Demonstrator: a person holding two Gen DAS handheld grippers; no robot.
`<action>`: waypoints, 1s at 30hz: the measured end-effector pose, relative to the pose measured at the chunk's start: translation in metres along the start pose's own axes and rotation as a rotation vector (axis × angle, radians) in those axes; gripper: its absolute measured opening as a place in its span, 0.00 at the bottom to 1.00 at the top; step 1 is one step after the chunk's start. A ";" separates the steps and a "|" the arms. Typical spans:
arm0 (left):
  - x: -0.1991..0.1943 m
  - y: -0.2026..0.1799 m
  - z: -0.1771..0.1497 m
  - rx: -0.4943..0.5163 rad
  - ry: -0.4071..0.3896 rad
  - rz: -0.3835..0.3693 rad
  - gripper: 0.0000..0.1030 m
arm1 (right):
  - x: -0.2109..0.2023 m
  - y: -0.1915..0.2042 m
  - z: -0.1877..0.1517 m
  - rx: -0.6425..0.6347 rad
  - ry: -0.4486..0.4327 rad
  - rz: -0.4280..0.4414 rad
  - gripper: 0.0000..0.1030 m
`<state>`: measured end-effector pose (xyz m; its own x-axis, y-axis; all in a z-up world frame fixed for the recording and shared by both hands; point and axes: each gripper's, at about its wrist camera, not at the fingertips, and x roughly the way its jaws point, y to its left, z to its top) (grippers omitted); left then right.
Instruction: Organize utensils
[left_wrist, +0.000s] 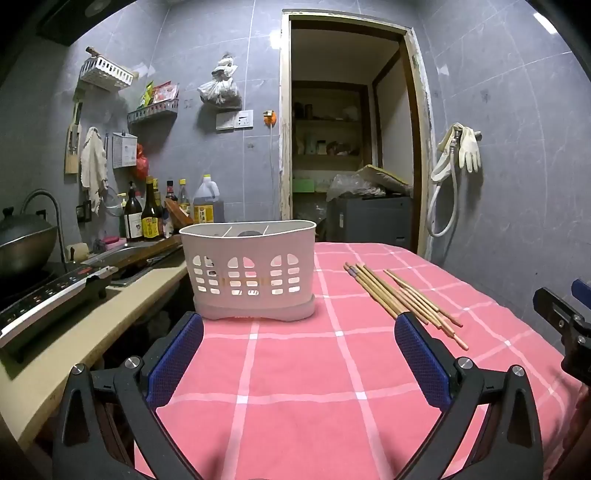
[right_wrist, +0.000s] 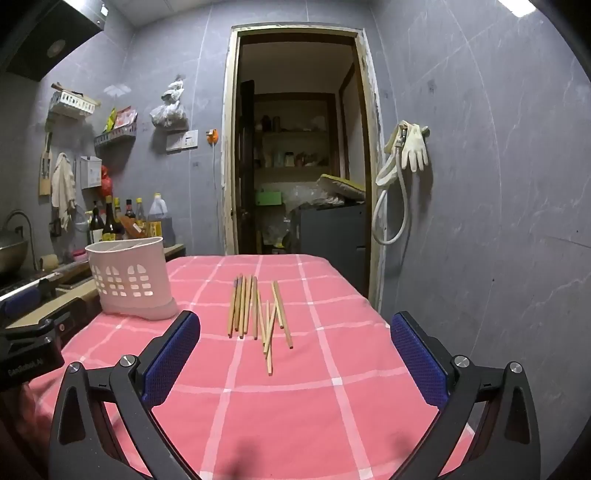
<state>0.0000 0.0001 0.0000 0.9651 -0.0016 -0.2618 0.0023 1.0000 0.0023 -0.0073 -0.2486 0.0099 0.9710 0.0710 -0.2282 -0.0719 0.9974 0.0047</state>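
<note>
A white slotted utensil holder (left_wrist: 251, 271) stands upright on the pink checked tablecloth (left_wrist: 295, 387), just beyond my left gripper (left_wrist: 299, 325), which is open and empty. Several wooden chopsticks (left_wrist: 402, 299) lie loose on the cloth to the holder's right. In the right wrist view the chopsticks (right_wrist: 255, 314) lie ahead of my right gripper (right_wrist: 295, 332), which is open and empty. The holder (right_wrist: 131, 282) stands at the left there. The right gripper's body (left_wrist: 565, 321) shows at the left view's right edge.
A kitchen counter (left_wrist: 92, 332) runs along the left with an induction cooker (left_wrist: 48, 299), a wok (left_wrist: 26, 243) and several sauce bottles (left_wrist: 147, 218). An open doorway (left_wrist: 347, 147) is behind the table. A hose and gloves (left_wrist: 458, 158) hang on the right wall.
</note>
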 end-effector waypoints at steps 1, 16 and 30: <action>0.000 0.000 0.000 -0.001 0.001 -0.001 0.99 | 0.000 0.000 0.000 0.000 0.002 0.000 1.00; 0.000 -0.001 -0.003 0.000 0.006 -0.001 0.99 | 0.003 -0.002 -0.003 0.005 0.006 0.002 1.00; 0.016 -0.001 -0.010 0.000 0.009 0.003 0.99 | 0.003 -0.002 -0.003 0.006 0.009 0.002 1.00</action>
<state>0.0126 -0.0009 -0.0135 0.9628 0.0012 -0.2704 -0.0004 1.0000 0.0033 -0.0053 -0.2506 0.0059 0.9687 0.0734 -0.2373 -0.0728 0.9973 0.0113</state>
